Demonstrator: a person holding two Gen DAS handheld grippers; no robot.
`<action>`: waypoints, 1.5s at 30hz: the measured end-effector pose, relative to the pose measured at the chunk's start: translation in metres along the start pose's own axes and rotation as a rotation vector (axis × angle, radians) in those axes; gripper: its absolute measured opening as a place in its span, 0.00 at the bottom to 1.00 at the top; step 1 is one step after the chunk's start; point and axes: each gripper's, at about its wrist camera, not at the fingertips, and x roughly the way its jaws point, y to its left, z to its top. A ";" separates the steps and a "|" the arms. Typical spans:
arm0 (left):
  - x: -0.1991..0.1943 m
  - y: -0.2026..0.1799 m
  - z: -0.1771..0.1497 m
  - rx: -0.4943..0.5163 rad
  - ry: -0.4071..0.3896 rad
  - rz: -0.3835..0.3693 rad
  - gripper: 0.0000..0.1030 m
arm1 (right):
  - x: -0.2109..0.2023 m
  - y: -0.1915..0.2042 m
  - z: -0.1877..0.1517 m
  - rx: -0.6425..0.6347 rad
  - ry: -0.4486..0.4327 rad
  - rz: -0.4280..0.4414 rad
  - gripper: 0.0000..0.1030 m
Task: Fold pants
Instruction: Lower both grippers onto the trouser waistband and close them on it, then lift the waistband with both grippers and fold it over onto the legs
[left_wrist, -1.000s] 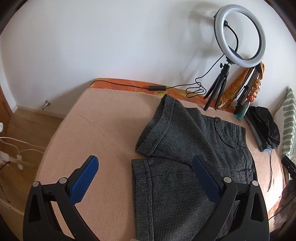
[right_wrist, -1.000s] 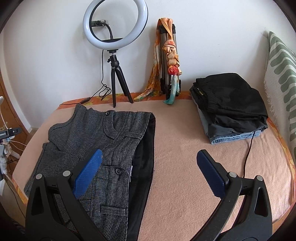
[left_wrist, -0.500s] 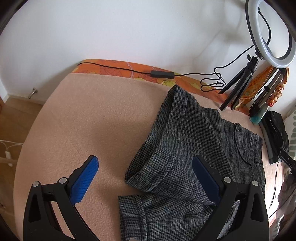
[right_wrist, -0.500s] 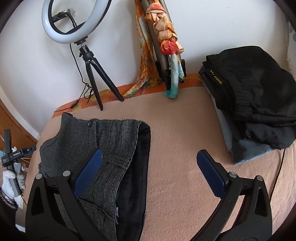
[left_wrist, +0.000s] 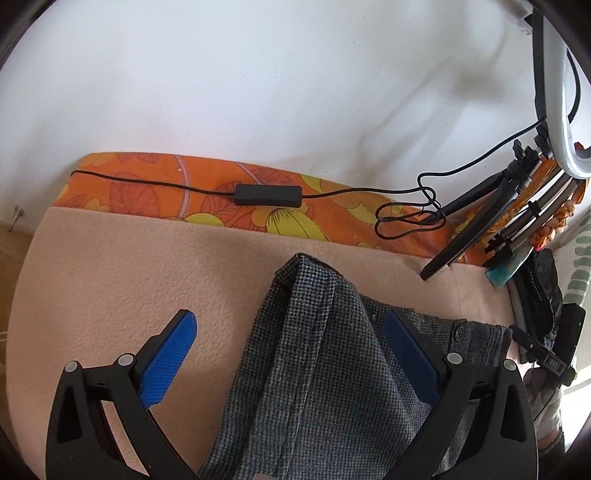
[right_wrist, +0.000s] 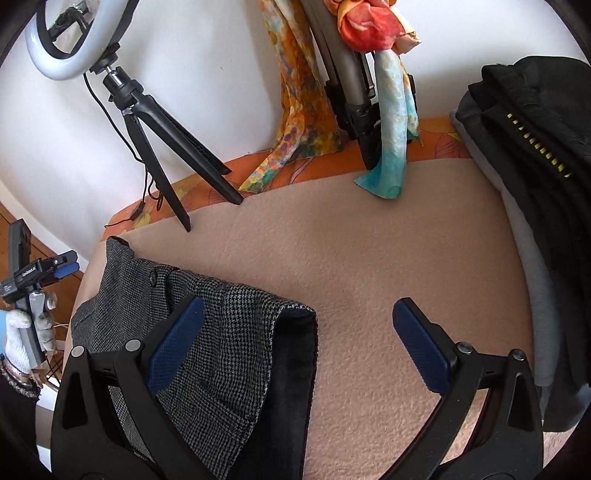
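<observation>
Grey houndstooth pants lie flat on the beige blanket. My left gripper is open, low over the far leg hem, whose corner lies between the blue pads. My right gripper is open, low over the waistband corner of the pants, where the black lining shows. The left gripper also appears at the left edge of the right wrist view. Neither gripper holds cloth.
A ring light on a black tripod and a second tripod draped with a colourful scarf stand at the back edge. A cable with an inline box lies on the orange sheet. A stack of dark folded clothes sits at right.
Both grippers have moved forward and down toward the far edge of the pants, the left over the leg hem, the right over the waistband corner. Both stay open.
</observation>
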 end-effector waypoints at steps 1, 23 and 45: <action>0.009 -0.002 0.001 -0.001 0.017 -0.003 0.98 | 0.004 -0.001 0.002 0.008 0.008 0.013 1.00; 0.033 0.003 -0.013 -0.022 -0.017 -0.098 0.25 | 0.028 0.030 0.006 -0.099 0.120 0.138 0.17; -0.155 0.002 -0.110 -0.021 -0.295 -0.203 0.10 | -0.184 0.112 -0.055 -0.358 -0.117 0.209 0.15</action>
